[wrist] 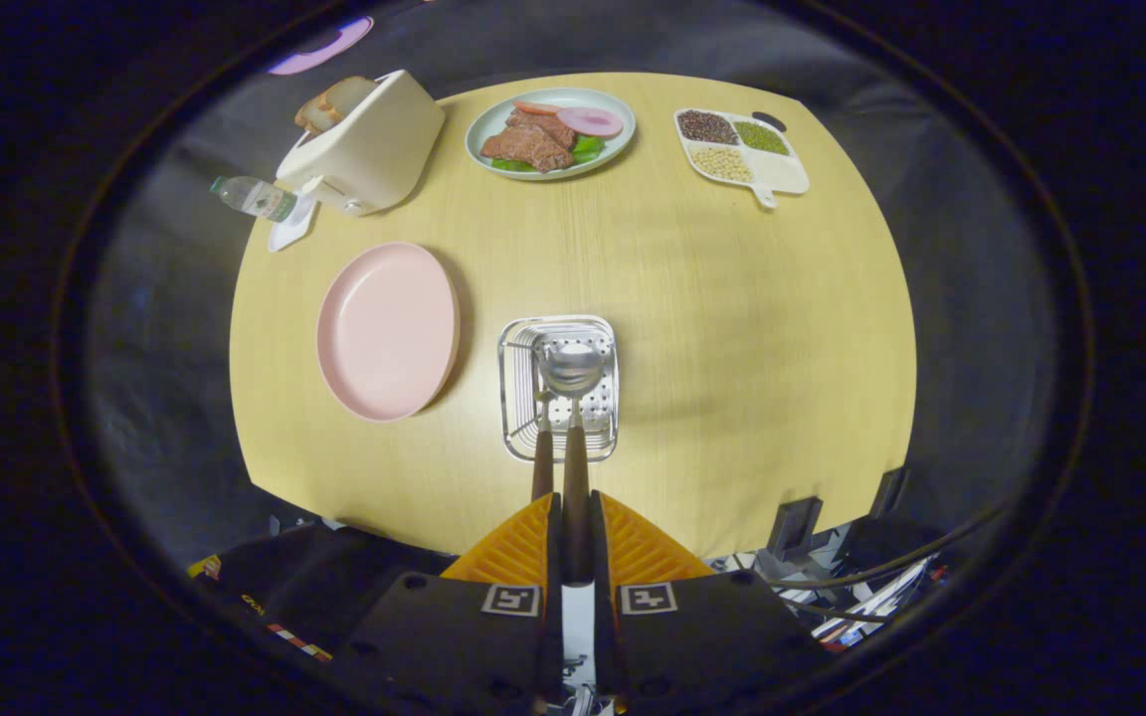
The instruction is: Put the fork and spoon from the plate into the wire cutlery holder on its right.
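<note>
My gripper (574, 502) is shut on the brown handle of the spoon (571, 366). Its orange fingers (518, 552) press the handle from both sides. The spoon's shiny bowl hangs over the wire cutlery holder (510, 398), which stands just ahead of the fingers on the wooden table. The fork (542, 462) has a matching brown handle and lies just left of the spoon; its metal head is inside the holder and its handle end passes behind my left finger. To the left of the holder lies the pink plate (389, 331), with nothing on it.
At the table's far side stand a white toaster (369, 144) with bread slices, a pale plate of meat and greens (550, 131), and a white divided tray of beans (740, 149). A water bottle (253, 197) lies beside the toaster. Cables and gear sit below the near edge.
</note>
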Demonstrator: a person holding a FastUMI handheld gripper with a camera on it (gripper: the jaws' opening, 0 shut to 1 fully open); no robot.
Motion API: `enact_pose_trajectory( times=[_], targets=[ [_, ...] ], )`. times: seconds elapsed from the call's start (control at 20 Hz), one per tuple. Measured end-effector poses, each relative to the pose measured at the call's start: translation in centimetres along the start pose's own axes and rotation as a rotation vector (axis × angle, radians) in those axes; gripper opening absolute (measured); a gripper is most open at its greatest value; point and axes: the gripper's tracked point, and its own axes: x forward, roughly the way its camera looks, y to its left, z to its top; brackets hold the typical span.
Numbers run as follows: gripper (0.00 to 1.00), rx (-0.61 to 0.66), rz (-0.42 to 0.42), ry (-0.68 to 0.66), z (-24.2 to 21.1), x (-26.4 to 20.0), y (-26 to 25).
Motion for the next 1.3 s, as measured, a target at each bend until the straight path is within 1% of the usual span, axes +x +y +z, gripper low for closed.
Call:
enact_pose_trajectory(
  times=[0.1, 0.2, 0.25, 0.5, 0.65, 0.75, 0.85, 1.0, 1.1, 1.3],
  targets=[
    [0.21, 0.006, 0.019, -0.001, 0.0, -0.1, 0.5],
    [0.24, 0.028, 0.055, -0.021, 0.5, -0.8, 1.1],
    [0.23, 0.045, 0.075, -0.036, 0.7, -1.2, 1.4],
    [0.55, 0.141, 0.134, -0.133, 1.7, -2.6, 1.3],
    [0.75, 0.189, 0.171, -0.201, 2.4, -4.2, 1.0],
    [0.88, 0.191, 0.187, -0.275, 3.1, -5.5, 0.9],
    [1.00, 0.179, 0.200, -0.384, 4.1, -7.4, 1.2],
    [1.00, 0.162, 0.233, -0.594, 5.8, -11.0, 2.5],
    [1.00, 0.149, 0.239, -0.739, 6.6, -13.8, 3.1],
    [1.00, 0.081, 0.195, -1.041, 7.3, -19.0, 3.9]
  ],
)
